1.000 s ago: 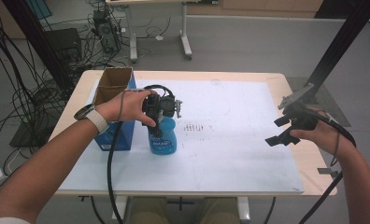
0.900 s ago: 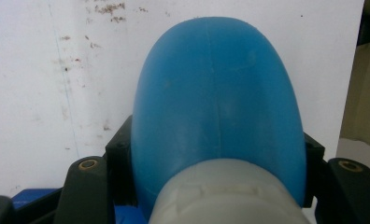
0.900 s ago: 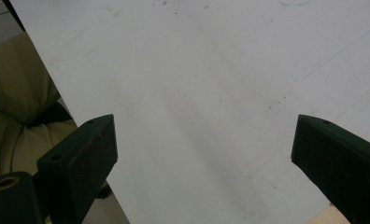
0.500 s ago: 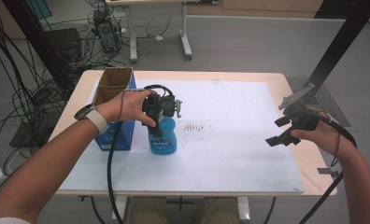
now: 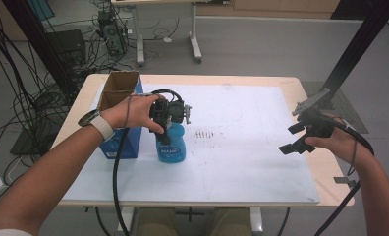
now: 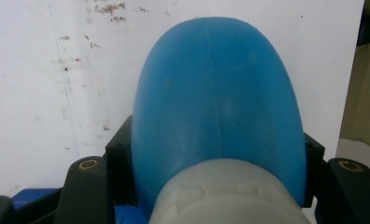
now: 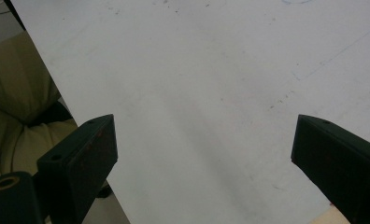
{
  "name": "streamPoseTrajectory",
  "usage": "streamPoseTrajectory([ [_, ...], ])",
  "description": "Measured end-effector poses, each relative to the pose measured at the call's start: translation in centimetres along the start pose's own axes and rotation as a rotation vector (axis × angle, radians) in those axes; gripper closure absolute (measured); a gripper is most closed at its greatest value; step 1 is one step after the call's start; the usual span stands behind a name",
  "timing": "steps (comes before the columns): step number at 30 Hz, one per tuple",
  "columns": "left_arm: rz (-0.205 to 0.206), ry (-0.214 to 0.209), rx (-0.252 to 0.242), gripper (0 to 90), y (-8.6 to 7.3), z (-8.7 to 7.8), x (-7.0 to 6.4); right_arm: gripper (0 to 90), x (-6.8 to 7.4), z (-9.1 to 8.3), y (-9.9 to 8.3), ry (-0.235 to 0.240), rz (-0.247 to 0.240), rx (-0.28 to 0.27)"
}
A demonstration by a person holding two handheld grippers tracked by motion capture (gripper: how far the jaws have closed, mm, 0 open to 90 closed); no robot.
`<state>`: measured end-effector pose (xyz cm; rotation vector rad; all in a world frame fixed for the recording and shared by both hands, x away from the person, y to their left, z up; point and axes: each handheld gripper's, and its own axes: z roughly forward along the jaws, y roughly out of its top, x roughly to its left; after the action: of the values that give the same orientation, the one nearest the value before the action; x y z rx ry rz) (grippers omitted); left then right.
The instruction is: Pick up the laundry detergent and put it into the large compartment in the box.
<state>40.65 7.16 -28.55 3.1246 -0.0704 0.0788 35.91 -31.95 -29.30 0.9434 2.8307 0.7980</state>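
Left gripper (image 5: 170, 120) clamps blue bottle (image 5: 171, 145) at neck from above, probably for lifting near blue carton (image 5: 120, 118). Right gripper (image 5: 300, 137) wide open, empty, parked aside.

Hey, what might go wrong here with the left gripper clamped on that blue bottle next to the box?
1. The left gripper grips the blue bottle high, near its grey cap; the rounded body might slip or swing when lifted.
2. The blue box stands close beside the bottle, so the hand or bottle might knock it.
3. The left gripper's cable hangs over the table edge and may snag.
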Motion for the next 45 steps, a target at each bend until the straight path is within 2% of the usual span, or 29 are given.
streamPoseTrajectory([
  [34, -0.030, -0.018, -0.011, 38.0, -0.11, -0.06, 0.39, 7.1, -0.12, 0.06, 0.01, 0.001, -0.002, -0.002],
  [45, -0.045, -0.012, 0.001, 38.0, -0.01, -0.15, 0.30, 7.0, -0.01, 0.17, -0.21, 0.003, -0.001, -0.008],
])
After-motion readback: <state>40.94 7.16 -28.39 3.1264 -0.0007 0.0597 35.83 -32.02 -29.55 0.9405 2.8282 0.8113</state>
